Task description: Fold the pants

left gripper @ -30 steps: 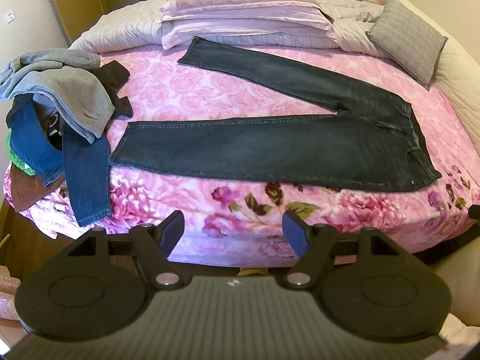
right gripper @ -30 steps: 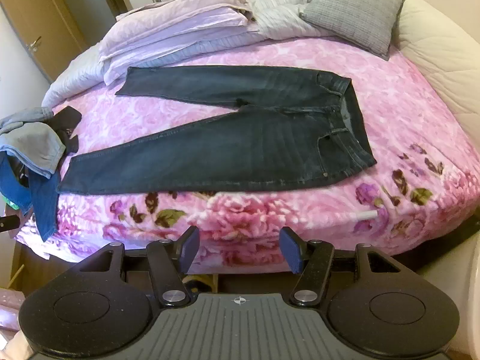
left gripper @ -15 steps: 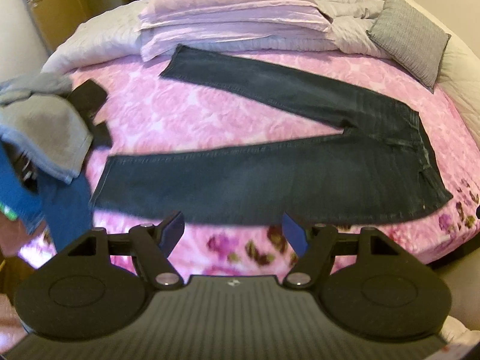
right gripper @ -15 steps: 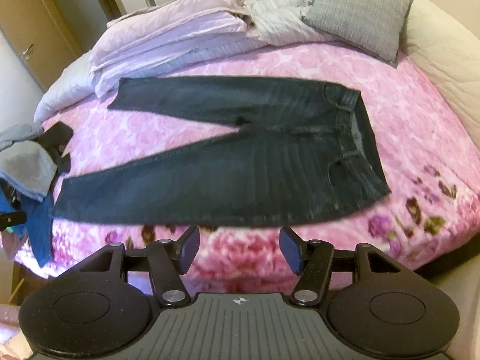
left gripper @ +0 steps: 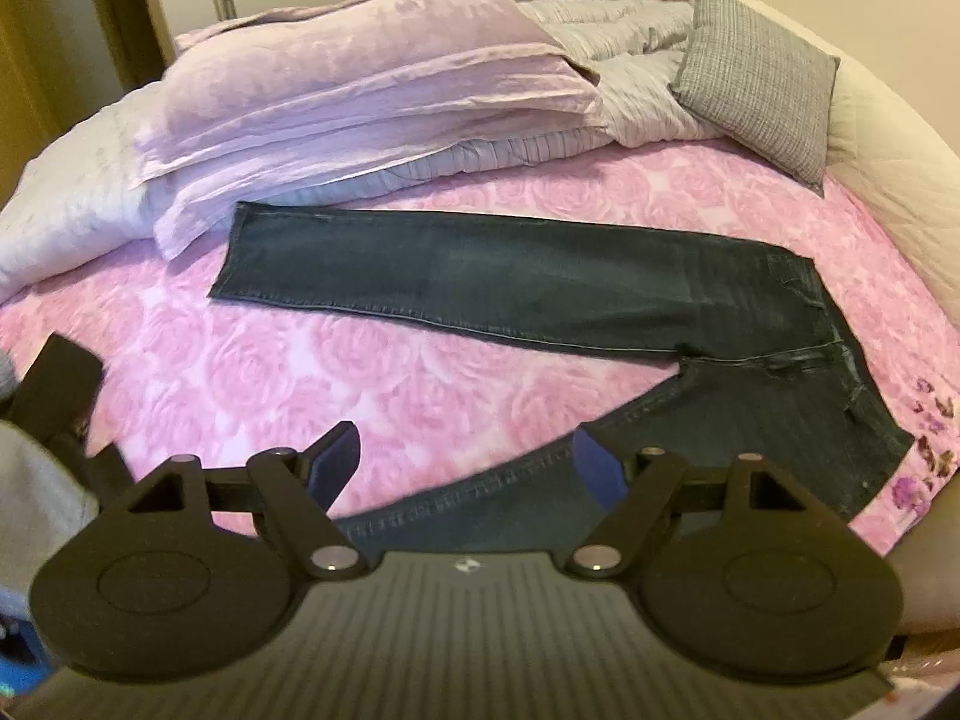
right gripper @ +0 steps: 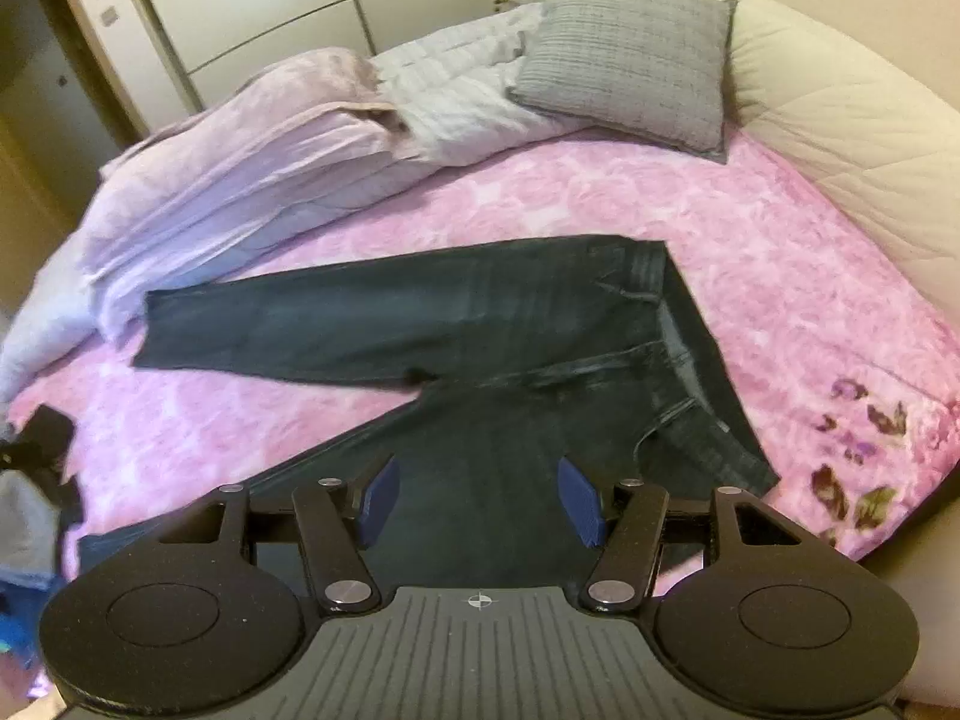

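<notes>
- One pair of dark jeans (left gripper: 540, 294) lies flat on the pink bedspread (left gripper: 300, 384), legs spread apart.
- Left gripper (left gripper: 465, 468): jaws just widened, nothing between them.
- Right gripper (right gripper: 477, 501): jaws apart, empty.
- Right view alone shows the wardrobe doors (right gripper: 270, 0).
- One grey cushion (right gripper: 636, 54).

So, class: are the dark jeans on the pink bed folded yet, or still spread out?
Spread out. The jeans lie flat on the bedspread, both legs apart in a V, nothing doubled over.
</notes>
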Tool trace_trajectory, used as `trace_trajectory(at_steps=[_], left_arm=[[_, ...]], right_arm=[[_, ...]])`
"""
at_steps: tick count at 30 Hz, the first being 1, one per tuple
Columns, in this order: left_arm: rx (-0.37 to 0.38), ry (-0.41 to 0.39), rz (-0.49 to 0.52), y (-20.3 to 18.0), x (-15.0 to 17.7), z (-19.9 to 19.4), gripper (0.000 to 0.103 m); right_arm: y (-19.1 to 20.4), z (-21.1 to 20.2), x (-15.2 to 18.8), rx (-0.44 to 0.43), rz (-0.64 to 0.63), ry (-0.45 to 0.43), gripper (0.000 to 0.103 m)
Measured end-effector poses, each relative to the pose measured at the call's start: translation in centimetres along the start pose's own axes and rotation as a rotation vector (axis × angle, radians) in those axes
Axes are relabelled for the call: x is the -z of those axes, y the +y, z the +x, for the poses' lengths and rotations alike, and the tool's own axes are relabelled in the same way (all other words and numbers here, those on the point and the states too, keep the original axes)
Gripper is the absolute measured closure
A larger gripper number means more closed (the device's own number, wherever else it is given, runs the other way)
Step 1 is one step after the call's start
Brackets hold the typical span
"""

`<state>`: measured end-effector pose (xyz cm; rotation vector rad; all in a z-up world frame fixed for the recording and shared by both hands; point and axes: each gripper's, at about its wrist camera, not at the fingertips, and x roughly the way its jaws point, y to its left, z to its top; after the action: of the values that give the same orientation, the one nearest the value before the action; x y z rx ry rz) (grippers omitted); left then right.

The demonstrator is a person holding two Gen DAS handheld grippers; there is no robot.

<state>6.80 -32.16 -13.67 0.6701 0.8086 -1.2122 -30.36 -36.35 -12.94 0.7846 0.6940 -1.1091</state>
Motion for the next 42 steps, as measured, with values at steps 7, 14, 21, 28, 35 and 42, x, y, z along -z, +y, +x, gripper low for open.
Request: trace_trajectory(at_steps=[7, 14, 21, 28, 35, 42], left_arm=[[0.044, 0.032, 0.076, 0.2, -2.0, 7.6, 0.028], [0.145, 0.015, 0.23, -0.6, -5.2, 18.0, 0.028], [0.234, -0.022, 0.389, -2.2, -11.4, 31.4, 0.037], [0.287, -0.039, 0.639, -3.7, -18.1, 41.7, 0.047], [0.321, 0.055, 0.78, -3.1, -21.7, 48.6, 0.05], [0.364, 0.175, 0.854, -1.5, -22.2, 52.1, 0.058]], right_arm=[[-0.8, 4.9, -1.9, 0.025, -0.043, 0.016, 0.047], [-2.7, 14.1, -6.3, -0.001, -0.159, 0.044, 0.047], [-5.3, 27.2, -13.3, -0.1, -0.302, 0.079, 0.047], [-5.8, 37.9, -19.6, -0.189, -0.537, 0.123, 0.052], [-6.5, 46.0, -24.9, -0.222, -0.651, 0.196, 0.054], [-8.7, 50.4, -25.5, -0.239, -0.661, 0.314, 0.056]])
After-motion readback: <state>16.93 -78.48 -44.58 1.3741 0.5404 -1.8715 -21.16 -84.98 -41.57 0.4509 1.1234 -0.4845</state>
